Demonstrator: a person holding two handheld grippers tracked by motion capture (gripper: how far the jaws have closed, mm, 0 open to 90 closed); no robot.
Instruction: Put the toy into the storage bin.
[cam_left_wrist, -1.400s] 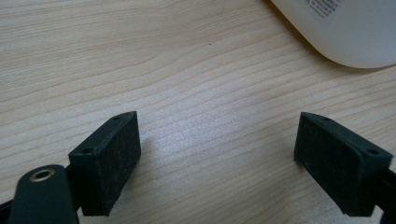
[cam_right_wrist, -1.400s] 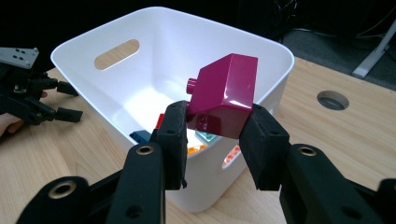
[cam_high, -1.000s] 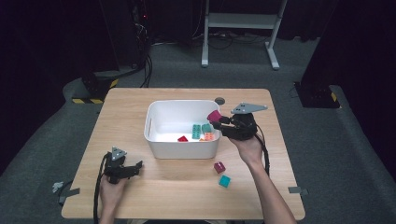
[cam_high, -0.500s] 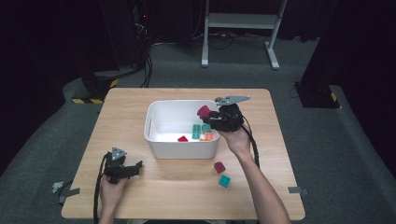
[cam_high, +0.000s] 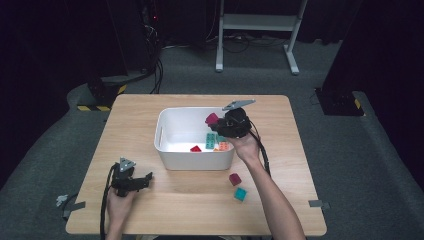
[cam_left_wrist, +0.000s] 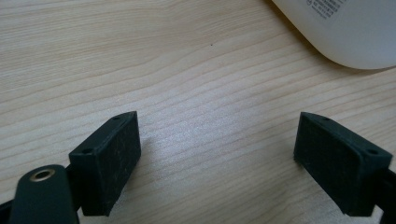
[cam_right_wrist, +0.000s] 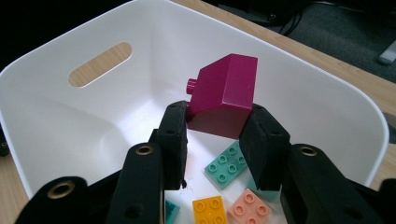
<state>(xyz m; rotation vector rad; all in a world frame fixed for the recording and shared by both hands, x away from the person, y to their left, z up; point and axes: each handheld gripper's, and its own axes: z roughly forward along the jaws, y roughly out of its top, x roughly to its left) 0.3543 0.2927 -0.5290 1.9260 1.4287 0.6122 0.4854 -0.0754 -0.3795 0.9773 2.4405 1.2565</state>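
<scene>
My right gripper (cam_right_wrist: 212, 135) is shut on a magenta sloped brick (cam_right_wrist: 224, 95) and holds it tilted above the inside of the white bin (cam_right_wrist: 60, 116). From above, that gripper (cam_high: 216, 122) hangs over the bin's right half with the magenta brick (cam_high: 211, 119) at its tip. On the bin floor lie a teal plate (cam_right_wrist: 225, 164), an orange brick (cam_right_wrist: 208, 210) and a pink brick (cam_right_wrist: 247, 209). My left gripper (cam_high: 145, 178) rests on the table at the front left. Its jaws stand wide open over bare wood (cam_left_wrist: 215, 140), with nothing between them.
The white bin (cam_high: 165, 150) sits mid-table, and a red piece (cam_high: 195, 148) lies inside it. A dark red brick (cam_high: 234, 178) and a teal brick (cam_high: 241, 194) lie on the table in front of the bin's right corner. A bin corner (cam_left_wrist: 345, 32) shows at the upper right of the left gripper view.
My right gripper carried the magenta brick leftward from over the bin's right rim to above its inside. The left gripper stayed put.
</scene>
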